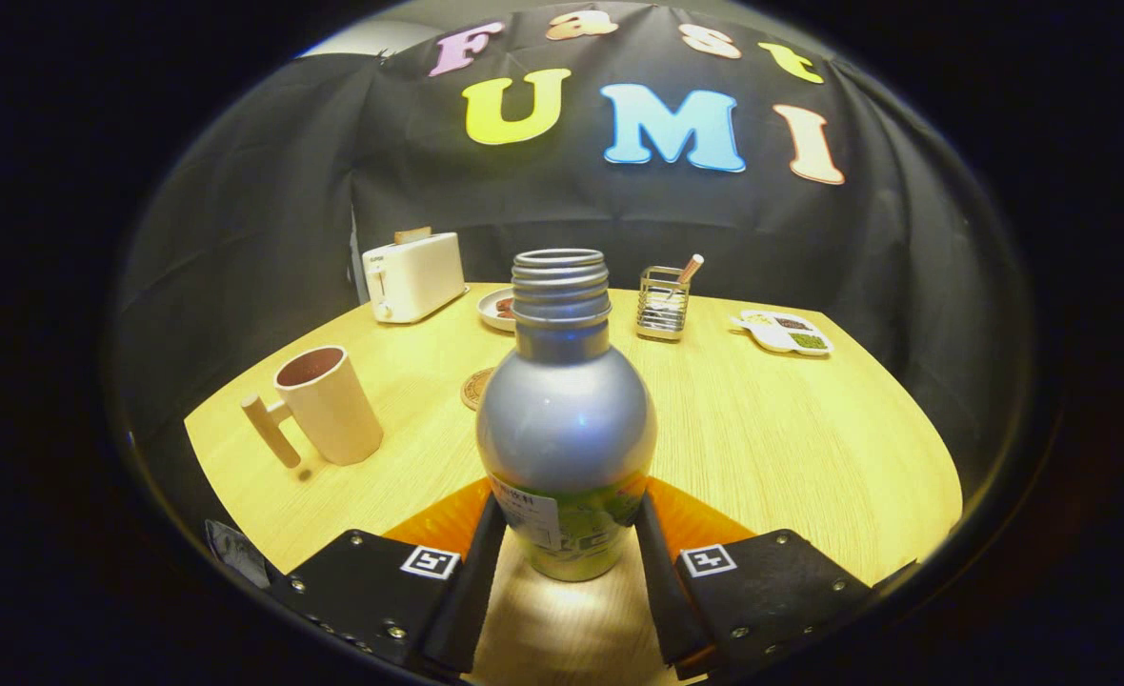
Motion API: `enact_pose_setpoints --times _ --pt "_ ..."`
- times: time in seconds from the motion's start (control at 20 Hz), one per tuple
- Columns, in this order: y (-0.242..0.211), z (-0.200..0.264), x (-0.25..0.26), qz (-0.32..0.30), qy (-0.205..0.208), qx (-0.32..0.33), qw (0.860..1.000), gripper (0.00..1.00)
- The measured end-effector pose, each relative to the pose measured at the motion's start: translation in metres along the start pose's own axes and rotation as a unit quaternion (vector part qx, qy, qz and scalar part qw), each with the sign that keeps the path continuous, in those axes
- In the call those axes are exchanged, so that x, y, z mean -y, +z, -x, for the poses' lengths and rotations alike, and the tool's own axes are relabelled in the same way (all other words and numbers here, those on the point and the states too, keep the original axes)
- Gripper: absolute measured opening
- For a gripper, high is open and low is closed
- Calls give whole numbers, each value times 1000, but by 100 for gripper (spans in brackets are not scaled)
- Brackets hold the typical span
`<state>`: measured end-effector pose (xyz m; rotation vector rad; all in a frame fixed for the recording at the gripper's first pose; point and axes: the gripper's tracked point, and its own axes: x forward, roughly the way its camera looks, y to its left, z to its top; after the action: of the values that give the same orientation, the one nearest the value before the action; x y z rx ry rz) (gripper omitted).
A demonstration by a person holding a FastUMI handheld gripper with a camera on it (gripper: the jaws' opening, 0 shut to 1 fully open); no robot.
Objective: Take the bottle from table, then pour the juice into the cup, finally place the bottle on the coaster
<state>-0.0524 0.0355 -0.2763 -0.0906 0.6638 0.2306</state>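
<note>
Black cloth hangs behind your round wood table (791,438). Your gripper (570,548) has its two fingers pressed on the lower sides of the bottle (567,429), one on each side, so it is clamped on the bottle. The bottle stands upright between the fingers, with its cap off and its open neck on top. It looks like its bottom is just above the table, but you cannot tell for sure. The cup (329,405) stands well off to the left of the bottle, with its wood handle pointing to the left and something dark inside. The coaster (475,389) lies flat on the table beyond the bottle, a little to the left, and the bottle hides part of it. Farther back you have a toaster (412,276) on the left, a plate (497,309) just beside it, and a wire holder (663,303) with a stick in it. A white tray (783,333) with small foods lies far to the right. The bottle blocks your look at the middle of the table.
</note>
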Motion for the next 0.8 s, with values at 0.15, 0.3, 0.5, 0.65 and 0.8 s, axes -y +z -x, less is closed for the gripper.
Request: enact_pose_setpoints --times 0.15,0.3,0.5,0.65,0.8 --pt "14 0 -9 10 9 5 1000 70" --pt "28 3 -20 22 22 9 999 70" --pt "45 1 -24 77 6 9 997 70" --pt "59 1 -30 98 4 13 995 70" --pt "61 -3 -40 140 2 5 990 70"
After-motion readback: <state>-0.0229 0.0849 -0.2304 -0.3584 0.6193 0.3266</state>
